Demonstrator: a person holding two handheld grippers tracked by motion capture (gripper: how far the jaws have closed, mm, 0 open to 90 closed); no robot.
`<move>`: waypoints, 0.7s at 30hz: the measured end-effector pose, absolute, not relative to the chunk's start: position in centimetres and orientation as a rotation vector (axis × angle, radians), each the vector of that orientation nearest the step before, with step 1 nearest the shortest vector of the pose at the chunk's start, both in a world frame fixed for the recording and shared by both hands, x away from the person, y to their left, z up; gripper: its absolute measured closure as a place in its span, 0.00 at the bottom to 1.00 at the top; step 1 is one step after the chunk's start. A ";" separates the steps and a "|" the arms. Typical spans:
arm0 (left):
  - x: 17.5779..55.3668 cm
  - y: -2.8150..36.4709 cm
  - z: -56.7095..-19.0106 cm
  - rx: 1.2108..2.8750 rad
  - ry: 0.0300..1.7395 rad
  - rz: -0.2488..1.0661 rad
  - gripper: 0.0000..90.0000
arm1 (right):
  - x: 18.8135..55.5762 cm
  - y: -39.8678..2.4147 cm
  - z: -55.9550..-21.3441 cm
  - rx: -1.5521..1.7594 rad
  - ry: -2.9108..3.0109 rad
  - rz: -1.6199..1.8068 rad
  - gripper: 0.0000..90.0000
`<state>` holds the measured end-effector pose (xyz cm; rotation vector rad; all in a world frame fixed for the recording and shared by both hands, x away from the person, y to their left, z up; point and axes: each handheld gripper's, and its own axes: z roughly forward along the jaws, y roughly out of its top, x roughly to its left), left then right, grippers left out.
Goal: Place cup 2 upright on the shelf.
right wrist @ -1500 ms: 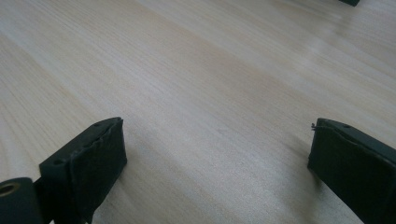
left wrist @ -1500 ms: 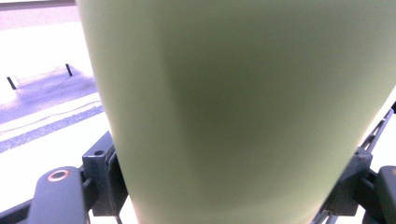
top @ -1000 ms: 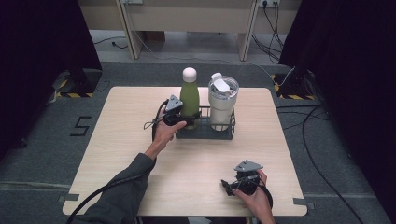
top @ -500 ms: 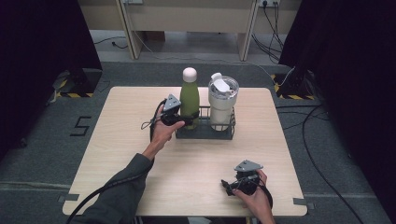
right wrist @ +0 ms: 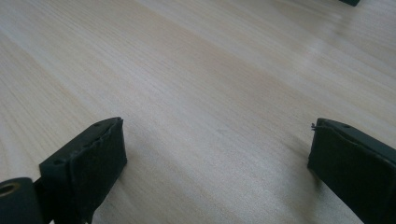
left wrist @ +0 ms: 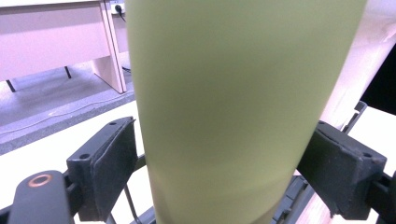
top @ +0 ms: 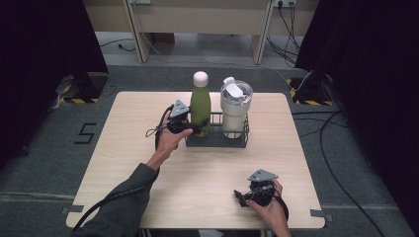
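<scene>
A tall green bottle [top: 200,106] with a white cap stands in the left end of a black wire rack [top: 217,140]. Beside it in the rack is a white tumbler [top: 234,111] with a clear lid. My left gripper [top: 196,127] reaches the bottle from the left at its lower half. In the left gripper view the green bottle [left wrist: 233,116] stands between the jaws of my left gripper [left wrist: 226,172], which is open, with a thin gap at each pad. My right gripper [top: 240,197] rests near the front right of the table, open, its jaws [right wrist: 217,154] over bare wood.
The light wooden table [top: 148,148] has free room on its left and front. The pale tumbler [left wrist: 355,60] rises just behind the bottle. Desk legs and cables lie on the floor beyond the far edge.
My left gripper has shifted very slightly to the left beside the bottle. The right gripper has not moved.
</scene>
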<state>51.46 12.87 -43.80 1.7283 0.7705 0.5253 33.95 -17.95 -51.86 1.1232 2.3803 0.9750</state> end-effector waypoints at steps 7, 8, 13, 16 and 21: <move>50.9 13.4 -43.9 1.738 0.771 0.521 0.16 | 34.0 -17.9 -51.9 1.123 2.380 0.975 0.05; 50.9 13.5 -43.9 1.739 0.773 0.521 0.16 | 34.0 -17.9 -51.9 1.124 2.380 0.975 0.05; 50.1 14.3 -43.8 1.738 0.775 0.517 0.16 | 34.0 -17.9 -51.9 1.123 2.380 0.975 0.05; 49.7 14.7 -43.7 1.736 0.781 0.509 0.16 | 34.0 -17.9 -51.9 1.122 2.380 0.975 0.05; 49.1 15.5 -43.7 1.735 0.789 0.501 0.16 | 34.0 -17.9 -51.9 1.122 2.380 0.974 0.05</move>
